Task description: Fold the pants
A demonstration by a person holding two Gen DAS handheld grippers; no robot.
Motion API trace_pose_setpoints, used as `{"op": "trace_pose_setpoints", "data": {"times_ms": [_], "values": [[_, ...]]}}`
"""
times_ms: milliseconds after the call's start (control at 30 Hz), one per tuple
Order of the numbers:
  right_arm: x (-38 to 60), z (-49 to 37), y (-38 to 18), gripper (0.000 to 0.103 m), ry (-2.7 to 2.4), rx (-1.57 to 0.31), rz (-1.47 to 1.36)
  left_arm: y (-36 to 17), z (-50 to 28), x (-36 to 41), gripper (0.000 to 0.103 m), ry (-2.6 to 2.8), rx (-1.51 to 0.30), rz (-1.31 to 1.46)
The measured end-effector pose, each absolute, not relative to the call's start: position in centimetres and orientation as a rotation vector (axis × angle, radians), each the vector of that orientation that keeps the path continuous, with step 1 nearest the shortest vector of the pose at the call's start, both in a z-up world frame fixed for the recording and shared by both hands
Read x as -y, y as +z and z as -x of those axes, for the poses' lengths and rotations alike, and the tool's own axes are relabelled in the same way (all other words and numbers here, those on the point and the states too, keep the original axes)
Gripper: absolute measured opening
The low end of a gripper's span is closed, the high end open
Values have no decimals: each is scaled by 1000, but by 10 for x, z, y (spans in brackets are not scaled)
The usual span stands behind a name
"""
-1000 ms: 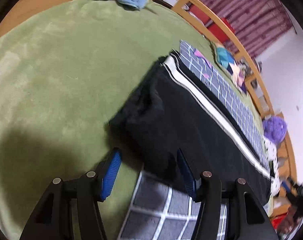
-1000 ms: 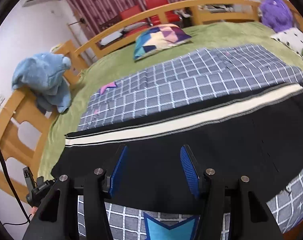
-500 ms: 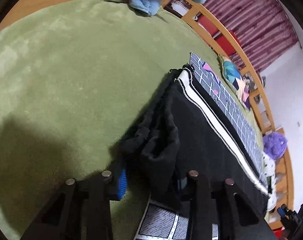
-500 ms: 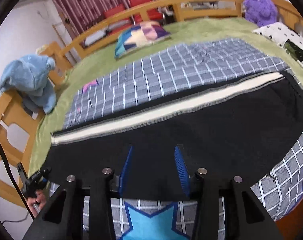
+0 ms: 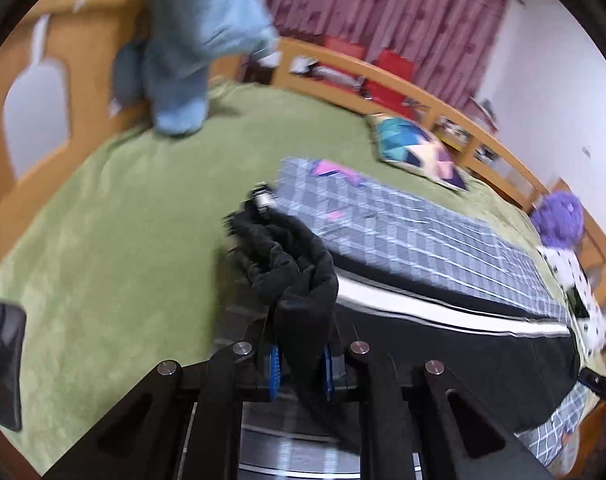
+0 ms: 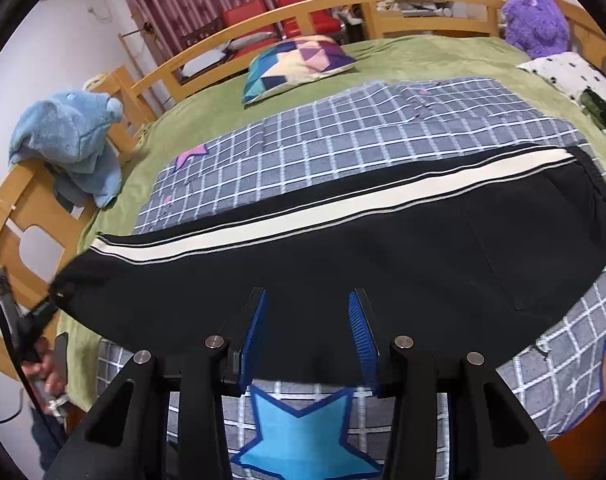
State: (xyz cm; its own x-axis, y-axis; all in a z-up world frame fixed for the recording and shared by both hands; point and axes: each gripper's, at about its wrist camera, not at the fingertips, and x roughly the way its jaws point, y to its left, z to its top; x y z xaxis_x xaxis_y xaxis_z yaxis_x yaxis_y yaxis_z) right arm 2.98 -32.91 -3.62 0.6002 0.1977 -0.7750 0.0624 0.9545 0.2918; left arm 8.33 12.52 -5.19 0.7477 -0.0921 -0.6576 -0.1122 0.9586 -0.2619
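Black pants (image 6: 423, 248) with a white side stripe (image 6: 343, 208) lie lengthwise across a grey checked blanket (image 6: 343, 140) on the bed. My left gripper (image 5: 301, 364) is shut on the bunched leg end (image 5: 295, 276), which hangs lifted off the green bedspread (image 5: 123, 220). In the right wrist view the same gripper (image 6: 39, 312) shows at the far left, pinching that end, with a hand below it. My right gripper (image 6: 309, 332) hovers at the pants' near edge, jaws apart. Flat black cloth lies between its fingers, unpinched.
A blue plush elephant (image 6: 71, 132) sits on the wooden bed rail (image 6: 31, 216). A patchwork pillow (image 6: 299, 64), a purple plush (image 6: 535, 20) and a spotted pillow (image 6: 571, 80) lie along the far side. A dark phone (image 5: 3, 360) rests on the bedspread at left.
The left gripper closed on the pants' leg end and rose with it, bunching the cloth. The right gripper's jaws narrowed a little and stayed near the front edge.
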Motion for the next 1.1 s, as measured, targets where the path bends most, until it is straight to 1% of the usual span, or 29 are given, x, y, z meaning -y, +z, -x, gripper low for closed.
{"op": "trace_pose_setpoints", "data": {"times_ms": [133,233,367,533,633,667,733,800,833,867,900,933,967,1100], "values": [[349,-20,-34,43,41,-905,-330,-19,-89,-61,14,-75,-708,197],[367,-12,-31,43,-19,-887,-347,-9,-95,1,13,-154,-713,99],[394,4,-29,43,-99,-851,-379,-12,-105,76,13,-259,-765,17],[419,13,-35,43,-117,-852,-442,-23,-106,166,13,-403,-824,-60],[431,14,-40,43,-121,-864,-469,-38,-98,203,13,-492,-881,-120],[435,14,-43,43,-121,-871,-482,-43,-94,210,15,-506,-902,-135],[439,13,-47,43,-109,-884,-503,-61,-96,219,17,-535,-1018,-132],[440,12,-50,43,-97,-894,-507,-68,-98,221,17,-526,-1068,-136],[438,11,-49,43,-89,-892,-502,-67,-95,221,21,-509,-1054,-151],[436,10,-49,43,-81,-891,-498,-63,-93,217,31,-486,-1018,-170],[434,10,-48,43,-73,-889,-494,-56,-88,212,38,-469,-968,-177],[431,9,-48,43,-65,-890,-488,-52,-87,208,51,-467,-943,-165],[428,7,-48,43,-58,-891,-481,-46,-88,201,55,-471,-920,-133],[416,1,-49,43,-24,-906,-466,-37,-86,169,55,-411,-879,-63]]}}
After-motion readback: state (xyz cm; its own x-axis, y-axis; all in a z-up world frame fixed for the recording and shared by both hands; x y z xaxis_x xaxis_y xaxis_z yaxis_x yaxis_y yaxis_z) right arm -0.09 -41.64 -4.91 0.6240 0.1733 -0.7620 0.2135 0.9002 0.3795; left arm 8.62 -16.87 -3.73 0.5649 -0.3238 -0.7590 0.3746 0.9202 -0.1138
